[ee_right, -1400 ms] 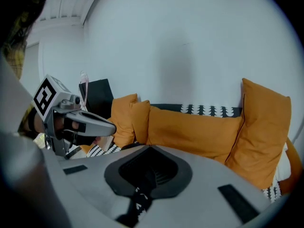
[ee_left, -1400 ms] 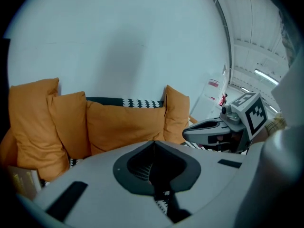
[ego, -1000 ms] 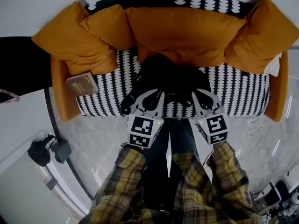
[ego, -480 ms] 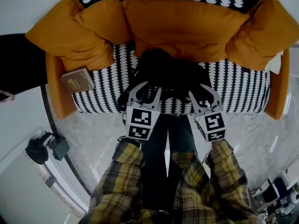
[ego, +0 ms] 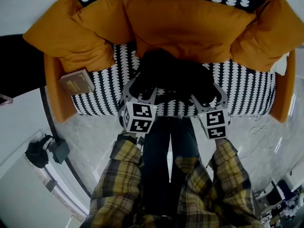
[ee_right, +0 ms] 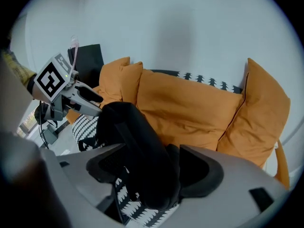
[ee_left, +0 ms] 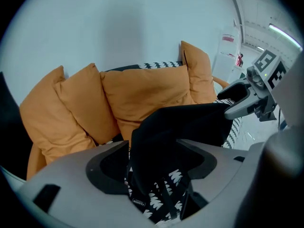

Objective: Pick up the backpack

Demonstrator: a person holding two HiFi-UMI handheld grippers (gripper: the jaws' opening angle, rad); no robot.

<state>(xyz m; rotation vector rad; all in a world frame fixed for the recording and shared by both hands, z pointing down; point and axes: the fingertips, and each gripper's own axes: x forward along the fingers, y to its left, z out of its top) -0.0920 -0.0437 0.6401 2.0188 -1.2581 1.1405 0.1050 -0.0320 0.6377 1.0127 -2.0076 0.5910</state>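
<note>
Black fabric backpack (ego: 173,75), just one, lies straddled by left gripper (ego: 141,90) and right gripper (ego: 207,96), both with jaws apart; four plump orange cushions (ego: 190,27) behind.

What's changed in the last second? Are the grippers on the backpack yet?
Both grippers moved forward towards the sofa. The left gripper now has its open jaws either side of the backpack's left edge, and the right gripper has its open jaws either side of the right edge. Neither has closed on it. The backpack, cushions and book lie as before.
</note>
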